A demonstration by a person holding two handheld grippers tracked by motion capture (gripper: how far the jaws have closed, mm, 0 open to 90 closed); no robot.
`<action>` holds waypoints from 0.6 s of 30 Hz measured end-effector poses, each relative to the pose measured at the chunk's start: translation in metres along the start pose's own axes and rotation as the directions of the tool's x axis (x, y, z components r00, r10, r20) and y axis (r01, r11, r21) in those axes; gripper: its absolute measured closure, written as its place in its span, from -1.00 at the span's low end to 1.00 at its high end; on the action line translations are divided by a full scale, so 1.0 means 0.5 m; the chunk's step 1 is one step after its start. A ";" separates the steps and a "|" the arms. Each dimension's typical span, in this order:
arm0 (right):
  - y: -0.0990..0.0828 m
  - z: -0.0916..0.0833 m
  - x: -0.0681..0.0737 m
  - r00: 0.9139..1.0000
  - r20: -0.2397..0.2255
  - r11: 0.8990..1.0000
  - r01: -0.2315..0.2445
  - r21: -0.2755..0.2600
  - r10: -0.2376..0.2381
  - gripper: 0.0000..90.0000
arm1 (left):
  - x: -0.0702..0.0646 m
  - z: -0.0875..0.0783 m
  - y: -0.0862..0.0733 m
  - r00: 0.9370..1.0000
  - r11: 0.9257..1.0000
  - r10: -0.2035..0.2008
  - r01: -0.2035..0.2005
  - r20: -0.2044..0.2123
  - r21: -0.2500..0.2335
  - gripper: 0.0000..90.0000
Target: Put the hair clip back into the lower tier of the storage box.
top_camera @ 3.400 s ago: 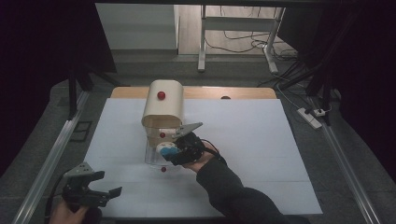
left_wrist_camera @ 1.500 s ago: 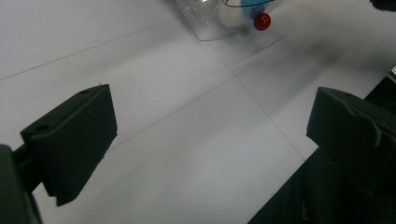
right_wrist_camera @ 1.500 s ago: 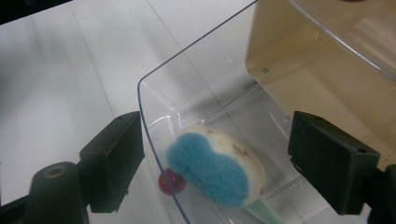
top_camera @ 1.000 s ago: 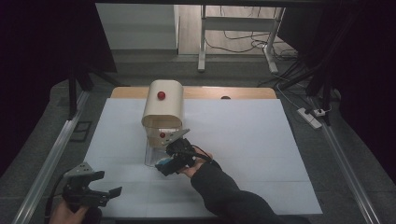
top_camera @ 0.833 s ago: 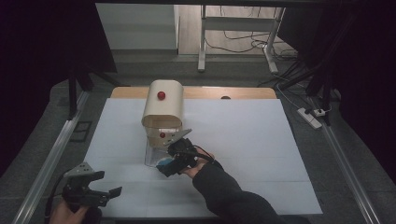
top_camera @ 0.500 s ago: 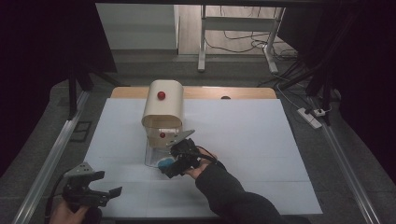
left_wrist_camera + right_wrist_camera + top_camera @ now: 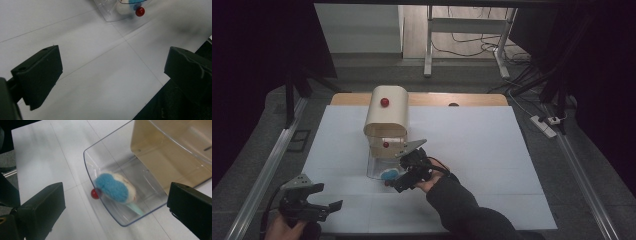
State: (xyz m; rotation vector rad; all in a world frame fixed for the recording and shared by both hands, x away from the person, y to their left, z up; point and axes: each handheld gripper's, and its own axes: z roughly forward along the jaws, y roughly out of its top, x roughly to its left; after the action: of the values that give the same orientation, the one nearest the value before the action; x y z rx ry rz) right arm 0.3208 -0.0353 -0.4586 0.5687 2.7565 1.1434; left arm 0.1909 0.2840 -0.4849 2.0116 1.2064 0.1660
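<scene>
High view: the right claw (image 7: 404,179), held in a dark-sleeved hand, hovers at the open front end of a clear drawer (image 7: 373,167) that stands pulled out from a beige round-topped box (image 7: 386,112) on the white tabletop (image 7: 492,150); a red knob (image 7: 384,102) sits on the box's curved top and a second one (image 7: 385,145) on its front face below. The jaws of the right claw stand wide apart and have just been opening, with nothing pressed between them. Right gripper view: a blue-and-white plush toy (image 7: 115,187) lies inside the clear drawer (image 7: 150,195), near its rounded front wall, and it rests free of both jaws; a pale blue tail-like part points from it toward the drawer's rim; a small red knob (image 7: 94,193) sits on the outer side of the front wall, just beside the toy; the beige box (image 7: 172,157) rises behind the drawer. High view: the left claw (image 7: 319,207) is held low at the near left corner of the tabletop, well apart from the drawer. Left gripper view: the jaws of the left claw stand wide apart over bare white tabletop (image 7: 87,62), empty; the front of the clear drawer (image 7: 110,12) and its red knob (image 7: 140,11) appear far off at the top edge.
</scene>
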 end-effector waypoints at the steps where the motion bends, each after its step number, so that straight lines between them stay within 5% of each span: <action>1: -0.001 -0.001 0.000 1.000 0.001 1.000 -0.002 0.000 0.002 -0.98 | 0.000 0.000 0.000 1.000 1.000 0.000 0.000 0.000 0.000 -0.96; 18: -0.034 -0.029 -0.013 0.999 0.010 0.999 -0.046 -0.006 0.046 -1.00 | 0.000 0.000 0.000 1.000 1.000 0.002 -0.002 0.003 0.000 -0.97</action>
State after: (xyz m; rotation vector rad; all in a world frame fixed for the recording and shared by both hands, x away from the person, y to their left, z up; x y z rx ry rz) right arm 0.3184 -0.0582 -0.4605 0.6384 2.7444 1.1536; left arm 0.1910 0.2839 -0.4849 2.0123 1.2027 0.1640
